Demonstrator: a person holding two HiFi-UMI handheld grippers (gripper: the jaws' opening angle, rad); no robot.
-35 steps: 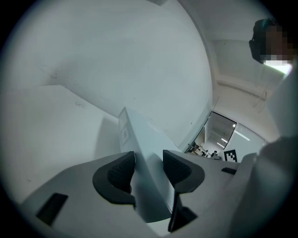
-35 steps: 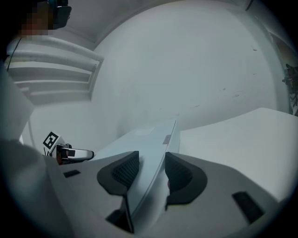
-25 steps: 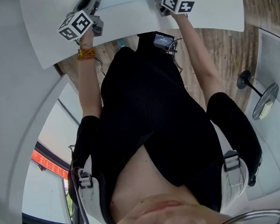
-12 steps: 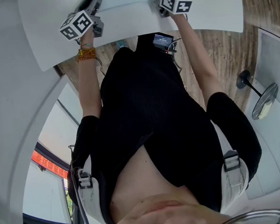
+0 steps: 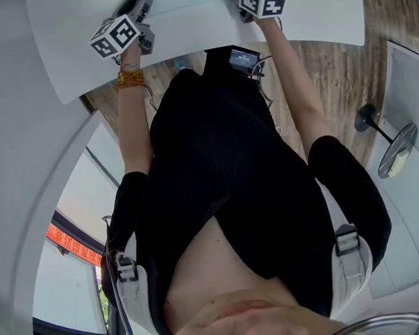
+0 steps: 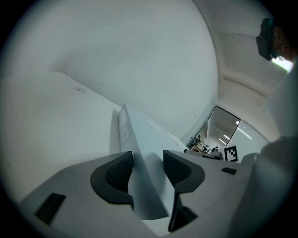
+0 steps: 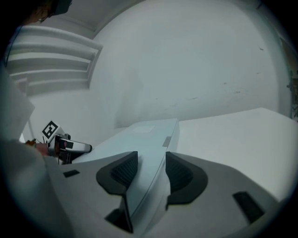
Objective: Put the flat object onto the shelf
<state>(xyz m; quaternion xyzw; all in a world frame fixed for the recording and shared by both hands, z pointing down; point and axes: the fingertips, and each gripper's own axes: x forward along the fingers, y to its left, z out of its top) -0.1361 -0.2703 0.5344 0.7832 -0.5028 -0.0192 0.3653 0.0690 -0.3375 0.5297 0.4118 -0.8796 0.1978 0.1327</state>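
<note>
Two tongs share one load. The left tongs (image 6: 148,156) have their dark ribbed pads (image 6: 116,173) closed on one end of a flat white board (image 6: 145,139), which fills the gap with no space showing on either side. The right tongs (image 7: 151,157) clasp the opposite end in the same way. Their jaws have just been opening a little and stand wide, yet the board is between them and lies against both pads. Each gripper view looks along the board to the other tongs at its far end. A small pale label (image 6: 125,132) sits on the board's thin edge near the left tongs, and a small grey tab (image 7: 166,142) sits near the right tongs.

The board stretches low over a plain white surface (image 7: 242,135) that runs back to a white wall (image 7: 186,60). Whether the board touches that surface cannot be told, nor whether the surface is a table or a shelf. Stacked white ledges (image 7: 51,56) show at the upper left of the right gripper view.

From the head view, both tongs reach forward over the white surface, with a beaded bracelet (image 5: 129,79) on the left wrist. Nearer in are the person's black top (image 5: 223,169) and a small screened device (image 5: 244,58) at the waist, with wooden floor (image 5: 331,80) below.
</note>
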